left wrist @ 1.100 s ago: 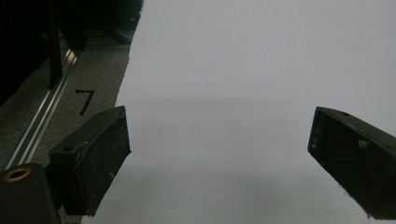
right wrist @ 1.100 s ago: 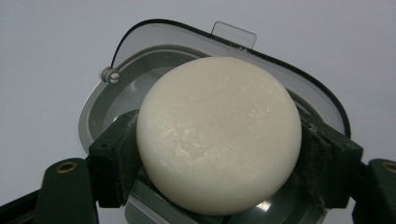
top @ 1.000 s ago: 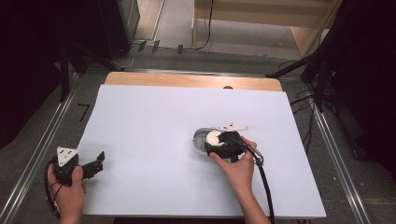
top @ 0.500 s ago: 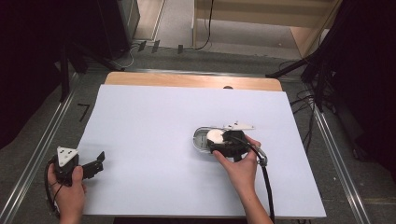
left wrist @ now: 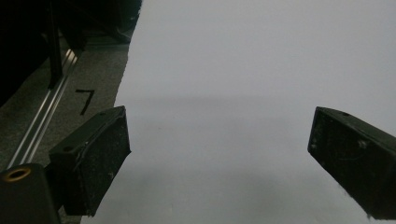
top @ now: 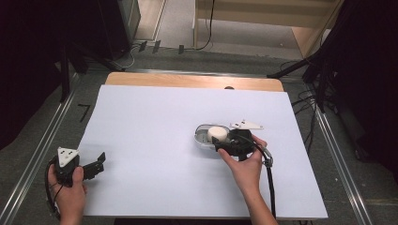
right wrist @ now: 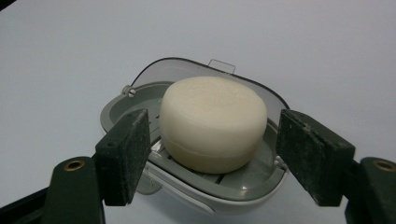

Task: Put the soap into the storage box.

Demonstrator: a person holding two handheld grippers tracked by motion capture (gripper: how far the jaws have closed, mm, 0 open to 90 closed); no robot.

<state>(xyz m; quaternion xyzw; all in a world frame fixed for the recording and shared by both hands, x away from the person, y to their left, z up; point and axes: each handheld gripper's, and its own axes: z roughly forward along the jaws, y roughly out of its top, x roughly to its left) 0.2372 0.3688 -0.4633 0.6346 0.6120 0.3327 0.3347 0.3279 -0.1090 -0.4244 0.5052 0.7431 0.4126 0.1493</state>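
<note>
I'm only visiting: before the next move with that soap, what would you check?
1. Soap lined up between the right gripper's fingers: ok. They have just been closing, one on each side of it.
2. Fingers pressing the soap: cannot tell. A thin gap seems to show on each side.
3. Lid of the dish swung open behind the soap: ok.
4. Dish flat on the white sheet: ok.
5. Left gripper open, holding nothing, far from the dish: ok.
</note>
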